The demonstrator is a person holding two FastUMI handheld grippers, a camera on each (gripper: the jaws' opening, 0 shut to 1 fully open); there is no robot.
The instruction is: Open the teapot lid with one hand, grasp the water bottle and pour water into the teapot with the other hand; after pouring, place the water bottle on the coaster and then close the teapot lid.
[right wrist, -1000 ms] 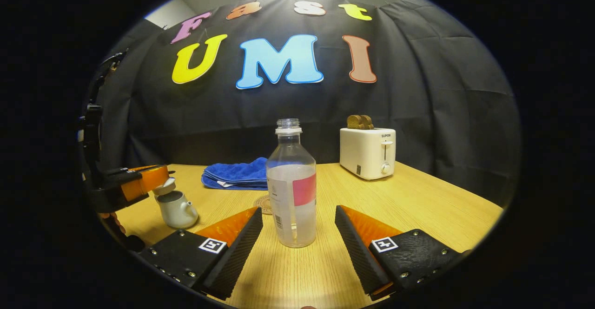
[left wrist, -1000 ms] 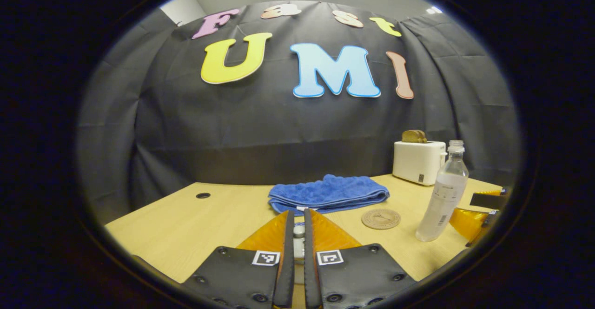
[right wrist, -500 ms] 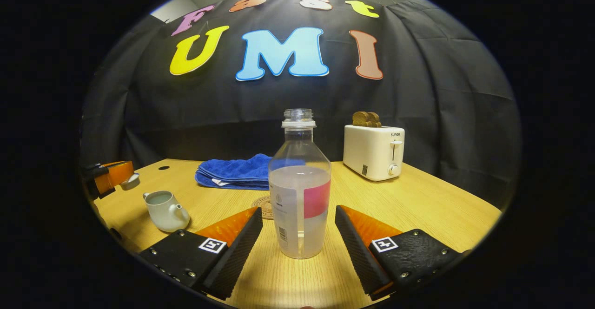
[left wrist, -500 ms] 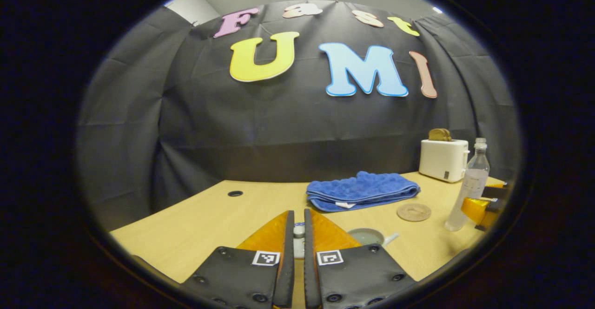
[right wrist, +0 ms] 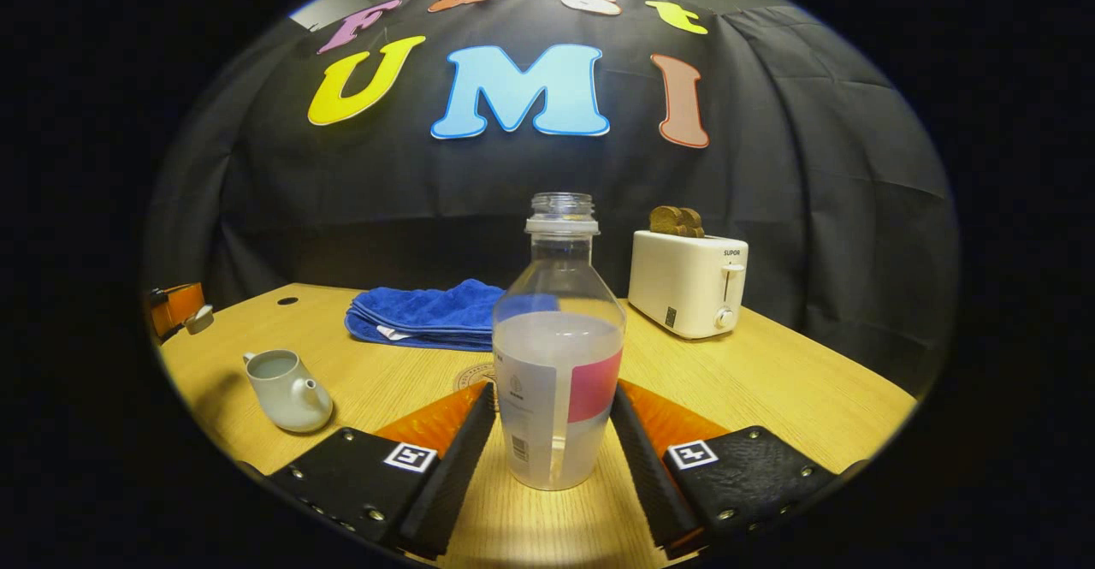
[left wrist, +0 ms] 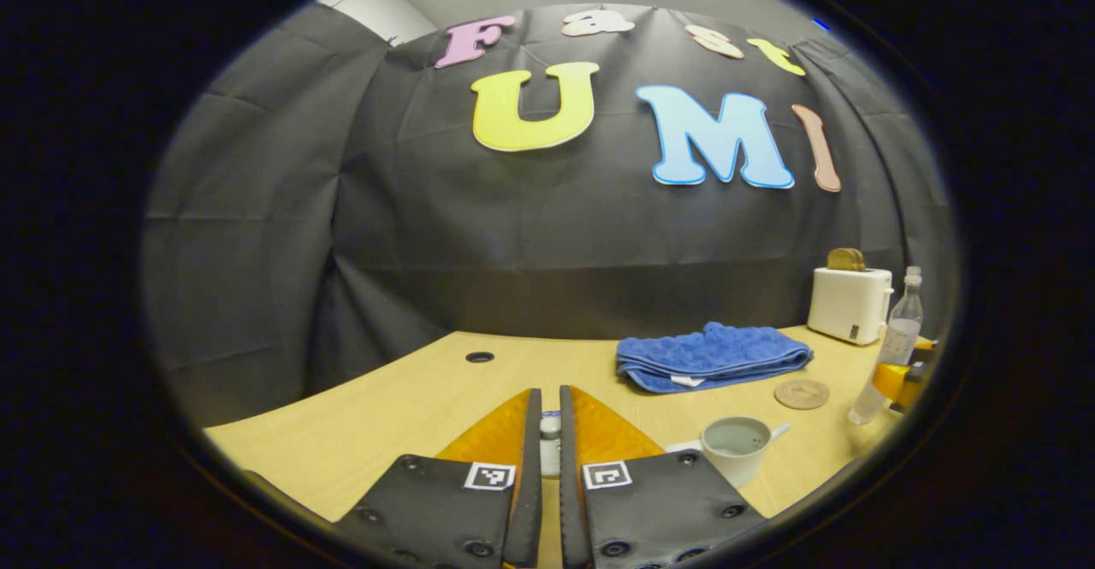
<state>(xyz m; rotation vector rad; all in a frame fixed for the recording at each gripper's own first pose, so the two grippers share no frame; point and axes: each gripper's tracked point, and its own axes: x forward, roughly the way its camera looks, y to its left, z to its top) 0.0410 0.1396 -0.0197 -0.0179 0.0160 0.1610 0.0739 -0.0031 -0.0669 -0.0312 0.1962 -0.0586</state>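
Lid [left wrist: 550,425] removed: the left gripper [left wrist: 549,432] is closed on its small knob, held aside of the open, glazed teapot [right wrist: 286,389]. The right gripper [right wrist: 554,419] closes flush against the clear, capless plastic water bottle [right wrist: 558,364] standing on the wooden table [right wrist: 770,381]. Pouring, placement on the round coaster [left wrist: 802,394] and re-lidding remain.

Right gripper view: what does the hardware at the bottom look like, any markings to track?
The right gripper has two wedge-shaped fingers mounted on black, textured plates with visible screws. Each plate carries one small square black-and-white tag.
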